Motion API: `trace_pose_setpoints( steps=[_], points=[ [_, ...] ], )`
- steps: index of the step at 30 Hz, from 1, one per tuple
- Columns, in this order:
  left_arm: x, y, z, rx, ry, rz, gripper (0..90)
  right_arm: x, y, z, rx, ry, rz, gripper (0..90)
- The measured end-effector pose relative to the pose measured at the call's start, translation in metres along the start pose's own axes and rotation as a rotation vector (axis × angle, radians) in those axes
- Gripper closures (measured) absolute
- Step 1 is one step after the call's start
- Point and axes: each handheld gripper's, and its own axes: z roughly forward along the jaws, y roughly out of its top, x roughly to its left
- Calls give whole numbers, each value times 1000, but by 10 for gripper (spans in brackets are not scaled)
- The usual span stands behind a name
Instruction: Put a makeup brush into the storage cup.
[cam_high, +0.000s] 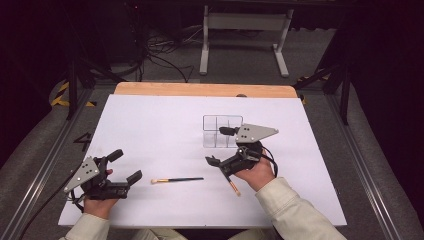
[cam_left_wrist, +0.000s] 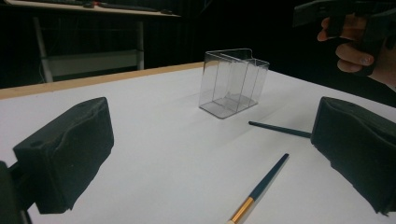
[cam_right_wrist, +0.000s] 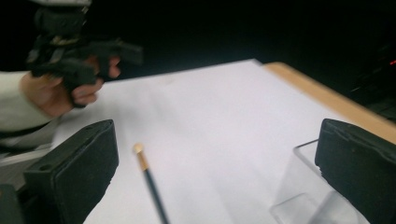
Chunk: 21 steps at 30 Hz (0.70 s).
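Dark brush, handle end hidden behind right gripper.

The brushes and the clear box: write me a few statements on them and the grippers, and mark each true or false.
1. The clear box stands upright on the white table. True.
2. A brush lies flat on the table between the two hands. True.
3. That brush stands inside the clear box. False: it lies on the table, apart from the box.
4. The left gripper is shut on a brush. False: its fingers stand open, with nothing between them.
5. A second brush lies under the right hand. True.
6. The right gripper is open. True.
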Motion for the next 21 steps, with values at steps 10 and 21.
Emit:
trace_pose_setpoints(
  steps=[10,21],
  points=[
    [1,1,1,1,-2,-2,0,5,13,29,220,41,-58,0],
    [1,0,2,10,-8,-4,0,7,14,43,337,56,-76,22]
  ],
)
